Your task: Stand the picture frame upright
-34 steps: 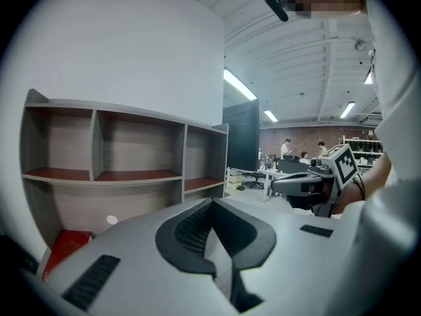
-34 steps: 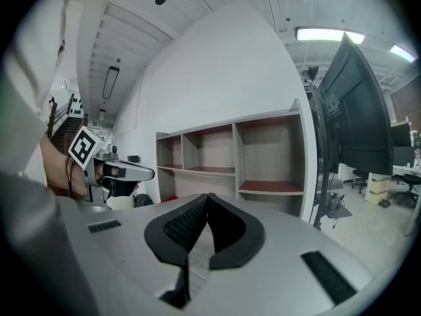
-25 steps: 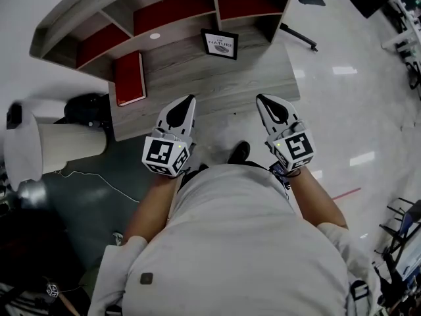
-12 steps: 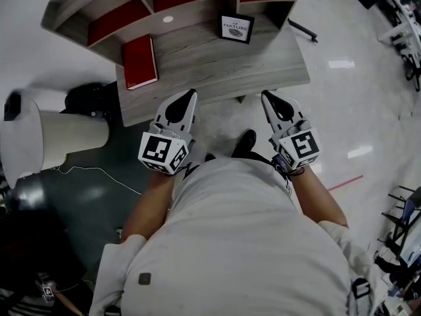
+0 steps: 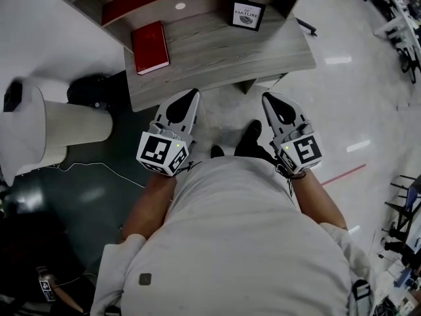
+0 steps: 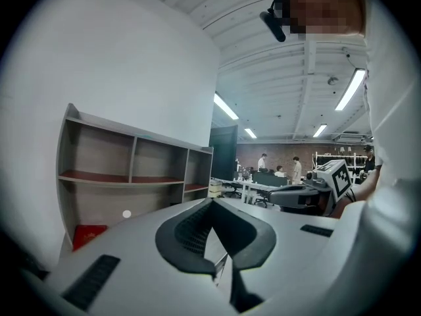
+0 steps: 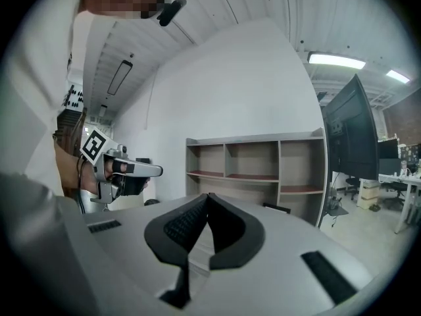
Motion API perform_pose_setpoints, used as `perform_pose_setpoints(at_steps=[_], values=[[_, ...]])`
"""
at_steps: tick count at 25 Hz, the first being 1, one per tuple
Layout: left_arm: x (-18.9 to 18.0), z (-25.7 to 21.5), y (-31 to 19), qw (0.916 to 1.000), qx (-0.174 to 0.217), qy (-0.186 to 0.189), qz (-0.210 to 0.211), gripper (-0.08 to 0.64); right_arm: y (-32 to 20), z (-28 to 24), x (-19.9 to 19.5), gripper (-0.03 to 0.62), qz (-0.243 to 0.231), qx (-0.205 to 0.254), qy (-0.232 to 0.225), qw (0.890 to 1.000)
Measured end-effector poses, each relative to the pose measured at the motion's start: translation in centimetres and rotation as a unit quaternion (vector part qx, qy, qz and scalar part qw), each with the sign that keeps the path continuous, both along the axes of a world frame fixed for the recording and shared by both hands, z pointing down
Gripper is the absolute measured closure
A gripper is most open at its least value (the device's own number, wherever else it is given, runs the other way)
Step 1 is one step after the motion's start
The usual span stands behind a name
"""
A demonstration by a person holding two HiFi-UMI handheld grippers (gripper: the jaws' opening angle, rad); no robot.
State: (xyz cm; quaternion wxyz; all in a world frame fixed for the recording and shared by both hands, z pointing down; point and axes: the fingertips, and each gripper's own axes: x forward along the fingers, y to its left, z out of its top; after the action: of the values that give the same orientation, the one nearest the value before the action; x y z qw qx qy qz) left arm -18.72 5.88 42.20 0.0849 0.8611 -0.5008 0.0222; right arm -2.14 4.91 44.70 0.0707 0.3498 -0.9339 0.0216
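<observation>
Two grippers, left (image 5: 189,96) and right (image 5: 268,99), hover just off the desk's (image 5: 217,61) front edge, jaws together and empty. One picture frame (image 5: 247,15) sits near the back right corner, and one red book (image 5: 150,47) lies by the left edge.

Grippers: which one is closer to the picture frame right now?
The right gripper: the picture frame sits at the desk's far right, ahead of it. The left gripper is nearer the red book.
</observation>
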Motion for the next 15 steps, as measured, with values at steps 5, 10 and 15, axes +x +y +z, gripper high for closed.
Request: perform_pose_setpoints(at_steps=[5,10,15], values=[[-0.9,-0.5,3.4,0.9999,0.007,0.010,0.004,0.545,4.2,-0.5,-0.7,0.572,0.002,0.003,-0.004,1.000],[-0.8,-0.7,6.0,0.9998,0.013,0.007,0.012,0.544,7.0,-0.6,-0.6,0.573,0.008,0.006,-0.002,1.000],[-0.9,-1.1,7.6,0.9998,0.015,0.005,0.008,0.545,8.4,-1.0,-0.2,0.572,0.017,0.006,-0.012,1.000]])
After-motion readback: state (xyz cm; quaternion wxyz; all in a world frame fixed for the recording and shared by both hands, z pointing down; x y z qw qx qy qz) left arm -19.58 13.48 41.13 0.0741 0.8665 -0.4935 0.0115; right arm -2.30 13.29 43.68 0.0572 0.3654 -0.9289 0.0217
